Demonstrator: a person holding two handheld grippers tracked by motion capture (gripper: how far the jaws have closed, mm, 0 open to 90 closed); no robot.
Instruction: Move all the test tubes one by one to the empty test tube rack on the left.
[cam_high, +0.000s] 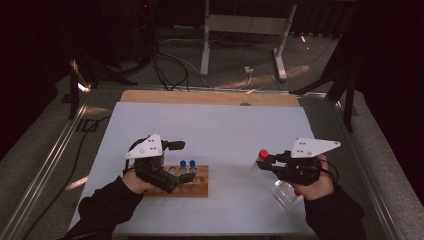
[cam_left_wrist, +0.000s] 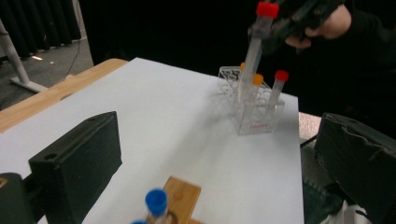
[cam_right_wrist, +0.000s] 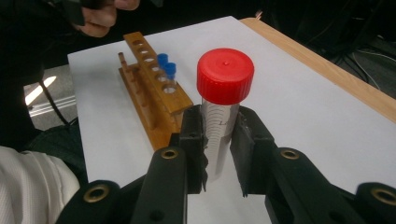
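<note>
My right gripper (cam_right_wrist: 218, 140) is shut on a clear tube with a red cap (cam_right_wrist: 225, 77), held upright above the white table cover. In the high view this red-capped tube (cam_high: 263, 154) sits at the tip of the right gripper (cam_high: 267, 162), just left of a clear plastic rack (cam_high: 285, 192). My left gripper (cam_high: 182, 161) hovers over a wooden rack (cam_high: 197, 186) that holds two blue-capped tubes (cam_high: 187, 163). Its jaws stand wide apart and open, with nothing between them. From the left gripper view, the clear rack (cam_left_wrist: 250, 105) holds an orange-capped tube (cam_left_wrist: 258, 79) and another red-capped tube (cam_left_wrist: 280, 75).
The white table cover (cam_high: 210, 125) lies on a wooden tabletop (cam_high: 210, 97) whose far edge shows. Metal rails (cam_high: 50, 165) run along both sides. Cables and a stand's feet (cam_high: 240, 60) lie on the floor beyond. The wooden rack (cam_right_wrist: 154, 93) has several vacant holes.
</note>
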